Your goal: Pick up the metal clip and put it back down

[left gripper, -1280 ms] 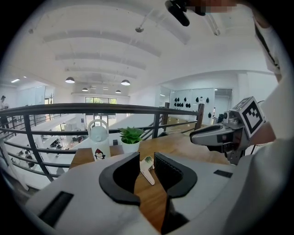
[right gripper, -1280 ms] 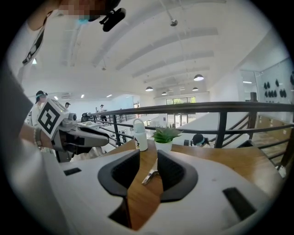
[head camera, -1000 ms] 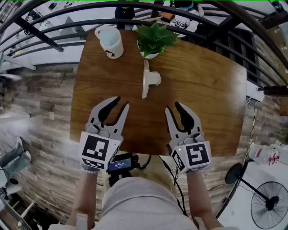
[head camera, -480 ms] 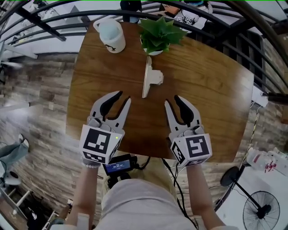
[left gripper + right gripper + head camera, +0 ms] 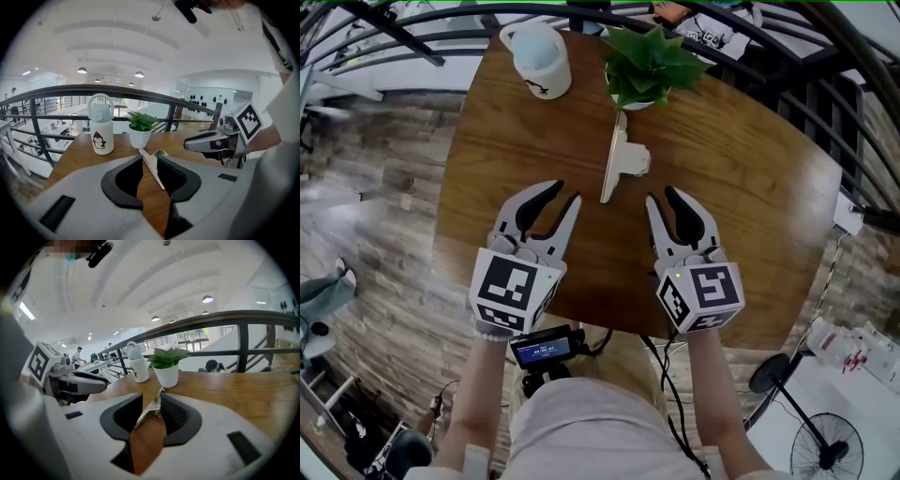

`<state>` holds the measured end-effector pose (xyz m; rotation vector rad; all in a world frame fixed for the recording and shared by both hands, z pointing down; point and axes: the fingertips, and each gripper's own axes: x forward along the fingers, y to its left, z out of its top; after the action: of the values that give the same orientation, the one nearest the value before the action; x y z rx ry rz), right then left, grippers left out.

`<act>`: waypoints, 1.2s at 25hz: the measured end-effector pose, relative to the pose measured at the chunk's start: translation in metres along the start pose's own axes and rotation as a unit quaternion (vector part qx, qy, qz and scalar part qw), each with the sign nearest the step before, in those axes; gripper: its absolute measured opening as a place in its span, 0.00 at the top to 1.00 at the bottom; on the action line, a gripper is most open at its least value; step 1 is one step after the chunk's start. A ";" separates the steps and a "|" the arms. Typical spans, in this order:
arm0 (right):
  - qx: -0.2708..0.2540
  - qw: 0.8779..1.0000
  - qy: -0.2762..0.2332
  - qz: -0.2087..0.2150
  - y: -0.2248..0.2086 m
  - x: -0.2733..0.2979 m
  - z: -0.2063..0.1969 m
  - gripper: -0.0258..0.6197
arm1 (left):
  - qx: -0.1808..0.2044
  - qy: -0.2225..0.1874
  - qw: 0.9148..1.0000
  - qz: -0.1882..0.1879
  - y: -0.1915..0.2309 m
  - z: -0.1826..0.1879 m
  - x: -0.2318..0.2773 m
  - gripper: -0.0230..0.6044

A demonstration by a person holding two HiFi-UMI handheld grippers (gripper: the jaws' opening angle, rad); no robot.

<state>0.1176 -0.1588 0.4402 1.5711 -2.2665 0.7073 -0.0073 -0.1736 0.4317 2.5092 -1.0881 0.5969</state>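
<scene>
Your left hand-held gripper (image 5: 565, 192) and right hand-held gripper (image 5: 663, 195) both have their jaws apart with nothing held between them, and they sit side by side over the near part of the wooden surface (image 5: 741, 187). The metal clip (image 5: 621, 164) lies on the surface just beyond and between the two, its far end near the potted plant (image 5: 649, 66), with a white bottle (image 5: 542, 58) further left. The grippers' tips seem to hover just above the wood, though the view from above doesn't settle it.

Two tongs (image 5: 564, 193) (image 5: 661, 196), one metal clip (image 5: 619, 171), one bottle (image 5: 542, 58), one potted plant (image 5: 652, 62).
</scene>
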 end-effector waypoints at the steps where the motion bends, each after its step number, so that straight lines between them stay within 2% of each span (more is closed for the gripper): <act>1: 0.007 1.000 0.001 0.002 -0.001 0.003 -0.002 0.78 | -0.001 0.002 1.000 0.001 0.001 -0.002 0.002 0.80; 4: 0.029 1.000 0.004 0.005 -0.005 0.012 -0.006 0.78 | -0.004 0.001 1.000 0.005 0.004 -0.007 0.006 0.80; 8: 0.017 1.000 0.019 0.006 -0.008 0.025 -0.015 0.78 | -0.013 0.004 1.000 0.011 0.009 -0.012 0.010 0.80; 18: 0.052 0.997 0.046 0.015 -0.018 0.055 -0.038 0.78 | -0.026 0.013 1.000 0.013 0.015 -0.027 0.021 0.80; 26: 0.101 0.994 0.046 0.026 -0.024 0.073 -0.045 0.78 | -0.028 0.020 0.999 0.011 0.019 -0.033 0.032 0.80; 30: 0.107 0.992 0.048 0.036 -0.022 0.079 -0.045 0.78 | -0.034 0.029 0.999 0.010 0.020 -0.038 0.036 0.80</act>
<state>0.1080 -0.2029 0.5219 1.5157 -2.2478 1.0542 -0.0087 -0.1910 0.4847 2.4108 -1.0959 0.6242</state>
